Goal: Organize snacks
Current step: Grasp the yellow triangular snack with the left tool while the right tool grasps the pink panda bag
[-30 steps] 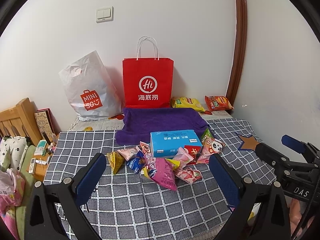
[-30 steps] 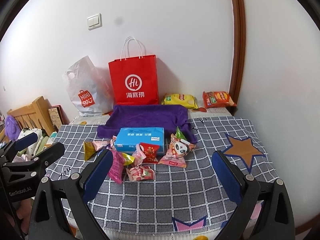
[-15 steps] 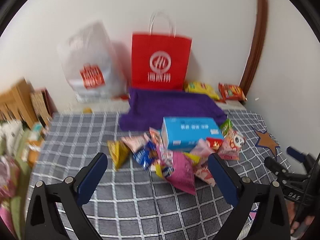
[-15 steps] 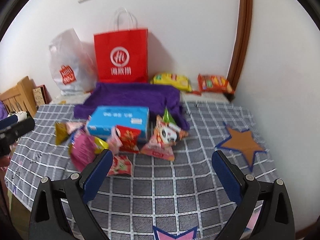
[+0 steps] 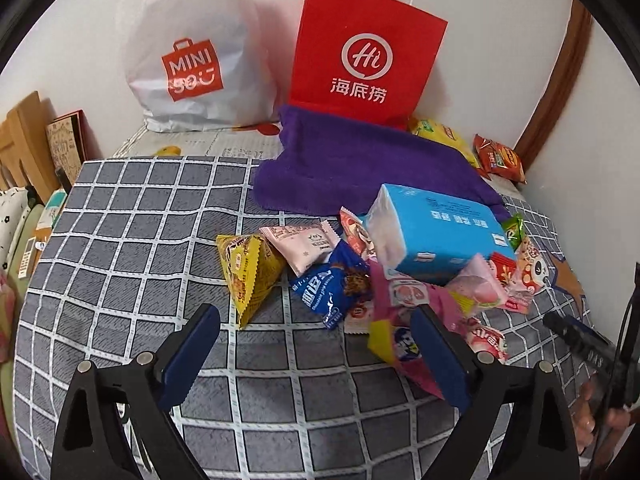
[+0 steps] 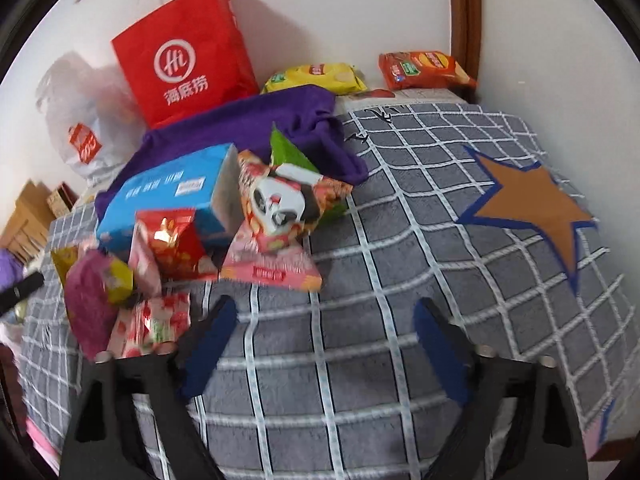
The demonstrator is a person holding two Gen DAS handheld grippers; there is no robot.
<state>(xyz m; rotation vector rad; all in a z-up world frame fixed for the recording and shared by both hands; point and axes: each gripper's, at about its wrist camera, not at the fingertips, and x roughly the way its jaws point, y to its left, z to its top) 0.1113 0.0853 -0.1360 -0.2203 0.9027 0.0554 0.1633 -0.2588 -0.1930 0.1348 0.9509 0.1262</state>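
Grey checked fleece is covering the bed, and the whole snack pile is sitting in the middle of it, bunched against a blue box that's lying in front of a purple towel. Going left to right in the left wrist view: a yellow triangular packet is lying at the left edge of the heap with its long axis running toward the camera, then a pale pink packet and a dark blue packet just beside it, then the magenta bag sprawling closest to the left gripper. That gripper's fingers are standing well apart and closing a little, nothing between them yet; the yellow and blue packets are lying straight ahead, just beyond the tips. Over on the other side, the right gripper is also closing with only bare blanket in the gap. The panda packet is lying ahead of it and a bit left, propped on a pink packet, long axis roughly across the view. My guess: left hand is nearer the yellow/blue end, right hand is nearer the panda end, so each is probably going for its own side. Red paper bag and white plastic bag are standing at the back wall.
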